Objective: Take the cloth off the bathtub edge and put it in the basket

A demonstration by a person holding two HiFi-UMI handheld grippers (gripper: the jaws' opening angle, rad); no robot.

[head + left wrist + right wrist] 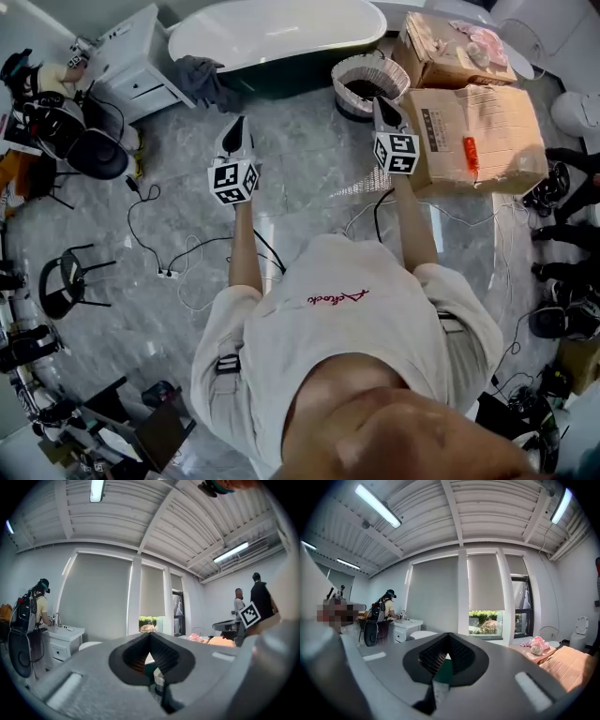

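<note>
Cloth (pixel 200 77): shapeless grey heap on bathtub (pixel 281 28) edge, long axis unclear

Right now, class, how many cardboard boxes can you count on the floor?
2. One open box stands top right, near the bathtub's end; a bigger box lies in front of it, right of the basket. Others may hide in the clutter at the right.

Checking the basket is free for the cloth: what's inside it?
From the head view, the basket shows only a dark interior; no item stands out. The right gripper covers its near edge, so that part is unseen.
</note>
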